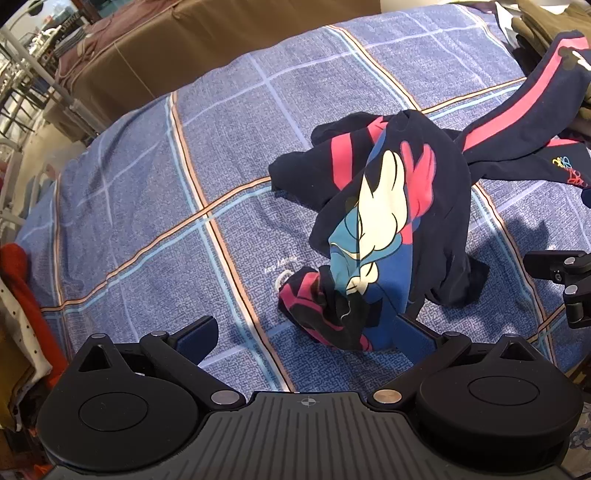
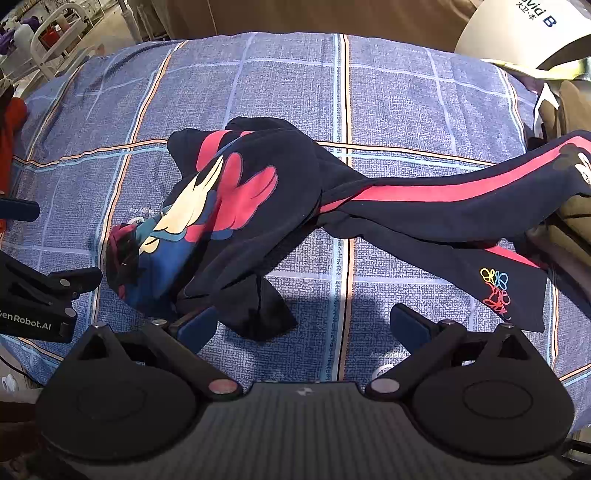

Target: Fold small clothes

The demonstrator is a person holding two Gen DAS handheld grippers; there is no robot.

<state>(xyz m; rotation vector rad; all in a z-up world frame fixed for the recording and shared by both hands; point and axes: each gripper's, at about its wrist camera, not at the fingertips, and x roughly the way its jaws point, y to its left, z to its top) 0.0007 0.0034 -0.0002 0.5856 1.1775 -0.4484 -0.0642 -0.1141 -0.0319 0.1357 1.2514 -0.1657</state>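
Note:
A small dark navy garment (image 1: 391, 206) with red stripes and a cartoon print lies crumpled on the blue plaid cloth (image 1: 147, 177). It also shows in the right wrist view (image 2: 258, 206), with a leg with a red stripe (image 2: 461, 192) stretching right. My left gripper (image 1: 306, 332) is open and empty, just in front of the garment's near bunched end. My right gripper (image 2: 306, 325) is open and empty, with a dark flap of the garment (image 2: 258, 314) lying between its fingers. Each gripper shows at the edge of the other's view.
A brown covered surface (image 1: 221, 37) lies beyond the plaid cloth. Olive folded clothes (image 1: 546, 22) sit at the far right. A white sack with print (image 2: 517, 29) stands at the back right. Red fabric (image 1: 14, 266) hangs at the left edge.

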